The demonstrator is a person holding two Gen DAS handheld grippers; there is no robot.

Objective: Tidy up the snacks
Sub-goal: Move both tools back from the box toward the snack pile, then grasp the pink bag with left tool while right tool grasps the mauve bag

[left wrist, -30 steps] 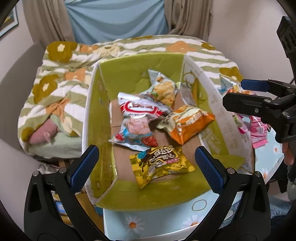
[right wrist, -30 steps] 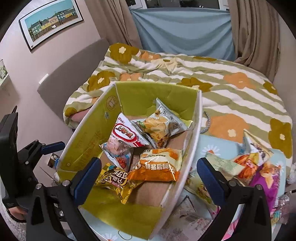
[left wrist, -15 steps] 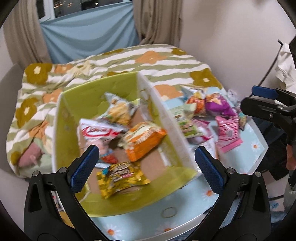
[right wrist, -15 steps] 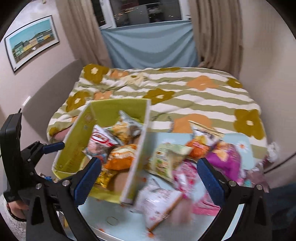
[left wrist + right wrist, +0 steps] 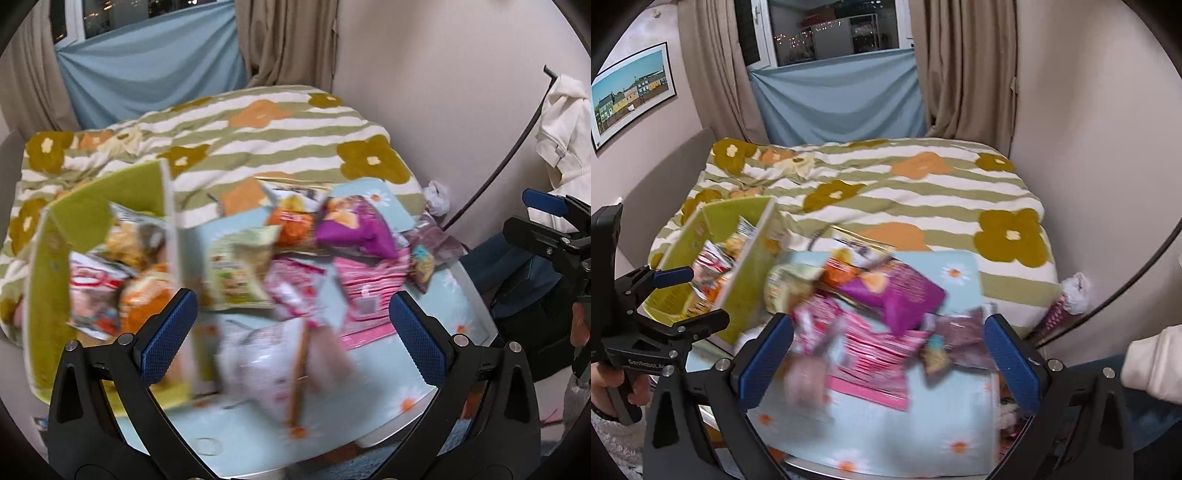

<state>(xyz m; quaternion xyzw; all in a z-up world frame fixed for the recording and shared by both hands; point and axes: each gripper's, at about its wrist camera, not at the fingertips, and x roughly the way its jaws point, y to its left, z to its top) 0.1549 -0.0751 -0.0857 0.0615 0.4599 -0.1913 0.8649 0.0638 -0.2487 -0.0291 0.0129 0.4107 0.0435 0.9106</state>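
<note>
The only writing that can be read is "GenRoboLA…" in white on the black frame of the left gripper [image 5: 670,291], seen at the left edge of the right wrist view, its handle held in a hand [image 5: 607,386]; the print on the snack packets is too blurred to read. Both grippers hang above the worktop [image 5: 258,439], a light blue surface with daisy print, pointing toward the bed [image 5: 923,184] with its green-striped, flower-patterned cover. The left gripper's [image 5: 293,325] blue textured fingers [image 5: 168,334] stand wide apart, holding nothing. The right gripper [image 5: 886,358] likewise has its fingers [image 5: 764,360] spread apart and empty. The loose snacks lie heaped on the worktop: a glossy purple bag [image 5: 895,295], a pink striped packet [image 5: 875,354], a pale green bag [image 5: 238,269] and an orange packet [image 5: 291,221]. To the left stands a green cardboard box [image 5: 44,280], open-topped, with several crinkled packets [image 5: 110,280] inside.
</note>
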